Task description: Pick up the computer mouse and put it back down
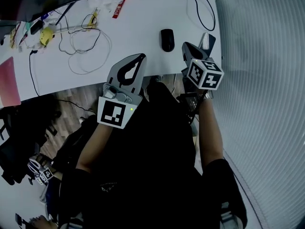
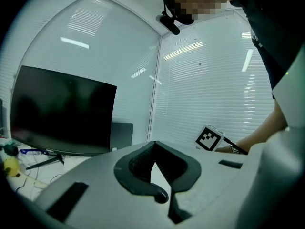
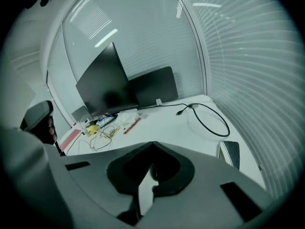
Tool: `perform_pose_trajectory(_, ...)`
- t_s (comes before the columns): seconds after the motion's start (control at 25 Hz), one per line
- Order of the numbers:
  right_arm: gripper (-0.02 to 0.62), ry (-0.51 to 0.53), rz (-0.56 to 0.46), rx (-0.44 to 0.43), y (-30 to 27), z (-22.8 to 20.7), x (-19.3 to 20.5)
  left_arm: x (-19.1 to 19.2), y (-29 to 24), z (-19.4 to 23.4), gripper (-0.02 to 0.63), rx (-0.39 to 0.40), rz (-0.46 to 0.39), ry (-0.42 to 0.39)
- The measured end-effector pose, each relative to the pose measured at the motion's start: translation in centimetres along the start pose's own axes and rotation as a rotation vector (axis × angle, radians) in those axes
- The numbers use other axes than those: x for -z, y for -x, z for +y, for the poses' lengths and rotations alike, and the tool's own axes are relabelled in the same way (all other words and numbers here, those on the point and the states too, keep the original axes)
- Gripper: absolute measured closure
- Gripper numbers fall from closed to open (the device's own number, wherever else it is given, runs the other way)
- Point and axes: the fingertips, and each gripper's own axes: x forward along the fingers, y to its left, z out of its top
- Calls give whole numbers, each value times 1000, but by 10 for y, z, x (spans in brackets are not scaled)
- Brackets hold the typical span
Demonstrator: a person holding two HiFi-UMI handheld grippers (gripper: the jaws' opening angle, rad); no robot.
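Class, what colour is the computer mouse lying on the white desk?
Black. The small oval computer mouse shows best in the head view.

One black oval computer mouse (image 1: pixel 167 39) lay on the single white table (image 1: pixel 138 27). Two dark flat screens stood far back: a large black monitor (image 3: pixel 106 82) and a smaller dark panel (image 3: pixel 153 86). One looped black cable (image 1: pixel 206 11) lay far right, and one pink sheet (image 1: pixel 9 82) lay left.

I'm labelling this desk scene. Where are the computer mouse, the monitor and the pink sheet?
computer mouse (image 1: pixel 167 40), head view, middle of its back.
monitor (image 3: pixel 104 87), right gripper view, centre of its screen.
pink sheet (image 1: pixel 9 82), head view, its middle.
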Motion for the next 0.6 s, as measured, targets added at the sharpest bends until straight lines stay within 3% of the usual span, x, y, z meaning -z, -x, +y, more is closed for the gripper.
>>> perform_pose_trajectory(0.6, 597, 17, -200, -107, 100, 9, -50, -24, 7, -43, 601, -61, -62, -30)
